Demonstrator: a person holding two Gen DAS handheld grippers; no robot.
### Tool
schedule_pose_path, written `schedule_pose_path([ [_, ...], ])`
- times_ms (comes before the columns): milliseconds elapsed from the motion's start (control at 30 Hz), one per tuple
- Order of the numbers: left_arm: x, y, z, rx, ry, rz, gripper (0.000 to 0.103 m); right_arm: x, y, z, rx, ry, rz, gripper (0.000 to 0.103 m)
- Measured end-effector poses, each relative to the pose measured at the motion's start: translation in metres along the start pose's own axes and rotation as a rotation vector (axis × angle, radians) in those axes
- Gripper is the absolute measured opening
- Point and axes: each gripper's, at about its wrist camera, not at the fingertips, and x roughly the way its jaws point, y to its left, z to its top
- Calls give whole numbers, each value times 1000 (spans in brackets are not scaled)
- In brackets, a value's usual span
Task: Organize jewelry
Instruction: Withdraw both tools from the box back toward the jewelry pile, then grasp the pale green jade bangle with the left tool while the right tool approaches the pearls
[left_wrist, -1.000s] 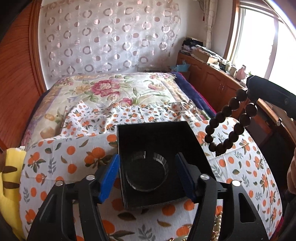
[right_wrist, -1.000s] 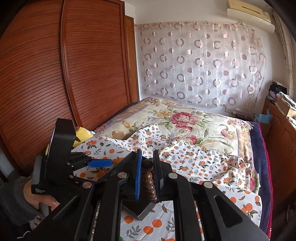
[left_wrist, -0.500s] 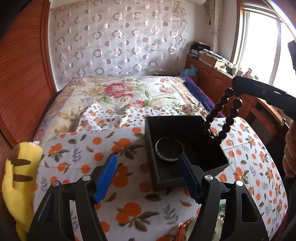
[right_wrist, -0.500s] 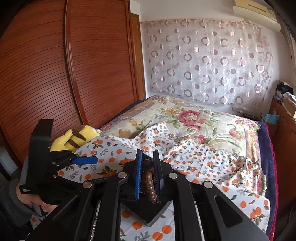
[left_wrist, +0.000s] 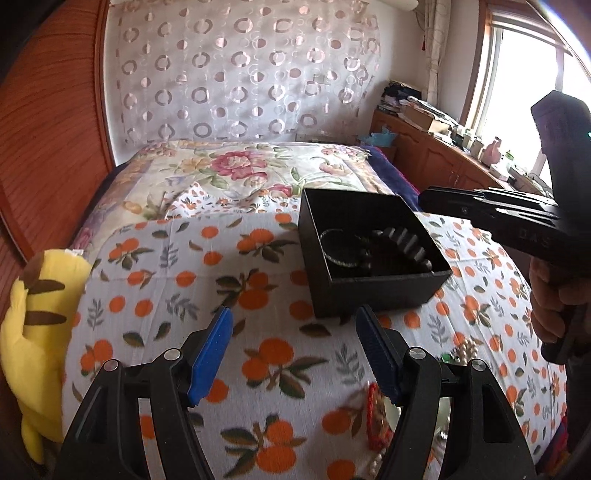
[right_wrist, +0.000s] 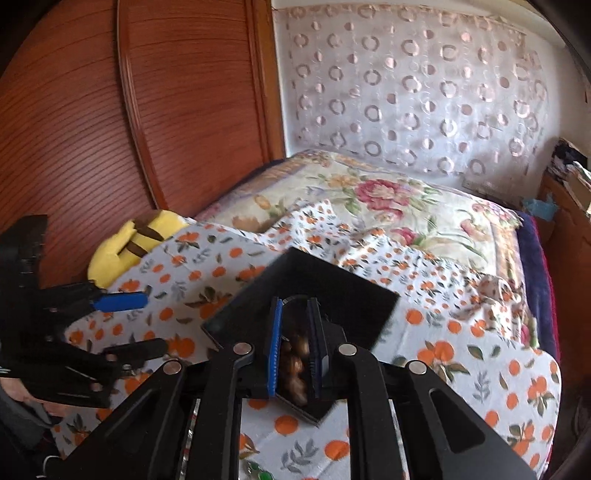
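Observation:
A black open box (left_wrist: 369, 254) sits on the orange-print cloth on the bed. Inside it lie a thin bangle (left_wrist: 338, 249) and a dark brown bead bracelet (left_wrist: 400, 245). My left gripper (left_wrist: 293, 350) is open and empty, low over the cloth in front of the box. My right gripper (right_wrist: 295, 345) hangs over the box (right_wrist: 332, 295) with its jaws slightly apart; the brown beads (right_wrist: 293, 363) show between the pads, lying in the box. The right gripper also shows at the right of the left wrist view (left_wrist: 517, 218).
A yellow plush toy (left_wrist: 33, 317) lies at the left edge of the bed. A red ornament (left_wrist: 376, 417) and white pearls (left_wrist: 463, 349) lie on the cloth near me. A wooden wardrobe stands at left, and a cabinet (left_wrist: 436, 158) under the window at right.
The right gripper lowered the bead bracelet into the box and its jaws parted. The left gripper drew back from the box to the left.

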Motion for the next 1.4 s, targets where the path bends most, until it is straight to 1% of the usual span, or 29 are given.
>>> schedule_pose_path([
  [200, -11, -8, -19, 8, 5, -21, 66, -19, 0, -22, 24, -8, -26, 17],
  [500, -25, -23, -41, 38, 4, -52, 66, -46, 9, -74, 68, -12, -72, 19],
  [667, -33, -31, -49, 46, -11, -75, 66, -58, 12, -98, 100, -3, -80, 25],
  [700, -35, -33, -51, 45, -14, -86, 61, -61, 14, -104, 109, 1, -81, 25],
  [767, -37, -34, -54, 41, -16, -114, 55, -65, 16, -116, 125, 10, -77, 28],
  [833, -40, -37, -57, 42, -21, -124, 53, -68, 18, -126, 137, 17, -74, 28],
  [900, -43, -40, -59, 48, -18, -131, 47, -71, 21, -134, 142, 21, -79, 28],
  [933, -43, -40, -60, 52, -17, -130, 46, -73, 22, -139, 148, 22, -82, 29],
  [1033, -44, -41, -61, 56, -16, -131, 40, -77, 26, -153, 160, 24, -85, 36],
  [1100, -43, -42, -61, 57, -13, -136, 34, -81, 28, -161, 162, 26, -95, 38],
  [1267, -28, -39, -61, 31, 23, -152, 27, -88, 31, -180, 175, 32, -108, 40],
  [1400, -14, -37, -62, 9, 52, -159, 27, -89, 29, -188, 188, 40, -113, 41],
])
